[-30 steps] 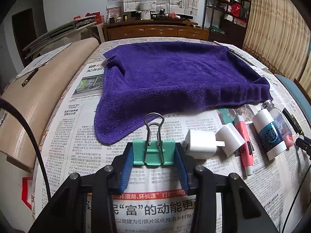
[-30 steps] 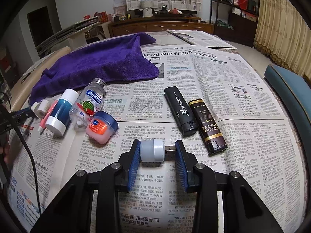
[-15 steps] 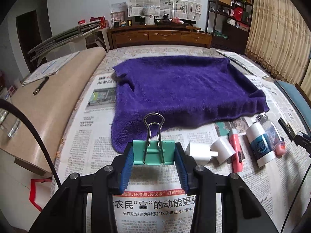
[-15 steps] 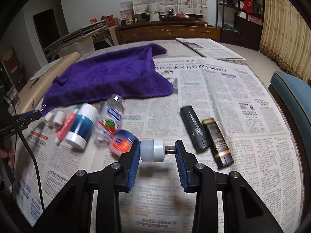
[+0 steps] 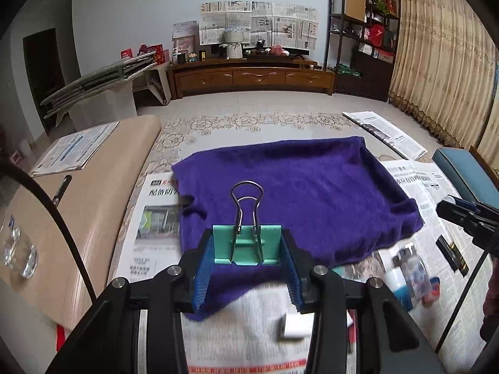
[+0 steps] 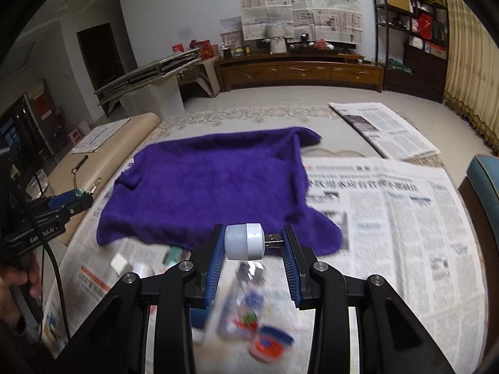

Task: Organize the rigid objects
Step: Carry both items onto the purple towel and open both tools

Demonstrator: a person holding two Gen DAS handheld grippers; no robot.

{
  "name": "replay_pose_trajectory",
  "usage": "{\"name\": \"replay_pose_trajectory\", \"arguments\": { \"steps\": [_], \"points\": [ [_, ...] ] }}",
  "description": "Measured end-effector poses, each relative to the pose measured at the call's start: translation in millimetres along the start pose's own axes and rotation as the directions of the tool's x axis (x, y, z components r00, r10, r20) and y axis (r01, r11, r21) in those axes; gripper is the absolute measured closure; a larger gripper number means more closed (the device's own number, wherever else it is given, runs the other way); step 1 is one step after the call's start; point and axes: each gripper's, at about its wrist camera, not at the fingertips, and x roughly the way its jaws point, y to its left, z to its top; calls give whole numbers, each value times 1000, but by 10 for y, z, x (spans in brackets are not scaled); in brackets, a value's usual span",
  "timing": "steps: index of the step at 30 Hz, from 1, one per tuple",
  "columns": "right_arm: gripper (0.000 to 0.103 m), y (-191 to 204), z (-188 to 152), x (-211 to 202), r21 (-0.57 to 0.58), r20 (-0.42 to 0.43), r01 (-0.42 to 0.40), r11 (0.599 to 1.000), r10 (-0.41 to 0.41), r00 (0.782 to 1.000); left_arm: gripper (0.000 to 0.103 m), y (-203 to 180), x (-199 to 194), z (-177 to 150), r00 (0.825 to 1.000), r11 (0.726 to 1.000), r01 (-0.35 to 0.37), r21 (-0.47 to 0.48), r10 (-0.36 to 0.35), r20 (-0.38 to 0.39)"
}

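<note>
In the left wrist view my left gripper [image 5: 246, 263] is shut on a teal binder clip [image 5: 246, 244], its wire handles upright, held in the air over the near edge of a purple towel [image 5: 296, 193]. My right gripper [image 6: 254, 246] is shut on a small white USB plug-in light [image 6: 244, 241], its metal plug against the right pad, held above the towel [image 6: 212, 187] edge. Blurred below it lie a clear bottle [image 6: 246, 299], a red jar [image 6: 268, 344] and a white charger [image 6: 120, 261]. Each gripper shows in the other's view: the right gripper [image 5: 467, 216] and the left gripper [image 6: 67, 202].
Newspaper sheets [image 6: 405, 218] cover the surface. A beige padded bench [image 5: 93, 193] with a pen and papers runs along the left, and a blue cushion [image 5: 461, 171] is at the right. A dark lighter [image 5: 452, 254] and bottles [image 5: 411, 272] lie right of the towel.
Both grippers have risen with their objects. The right one also moved left, from over the lighters to the towel's near edge; the loose items now sit lower and blurred in both views.
</note>
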Motion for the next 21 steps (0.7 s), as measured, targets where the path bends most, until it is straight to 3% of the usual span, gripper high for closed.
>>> {"name": "replay_pose_trajectory", "arguments": {
  "steps": [7, 21],
  "points": [
    [67, 81, 366, 635, 0, -50, -45, 999, 45, 998, 64, -21, 458, 294, 1000, 1000, 13, 20, -13, -17],
    [67, 61, 733, 1751, -18, -189, -22, 1000, 18, 982, 64, -91, 1419, 577, 992, 999, 49, 23, -46, -118]
  ]
}}
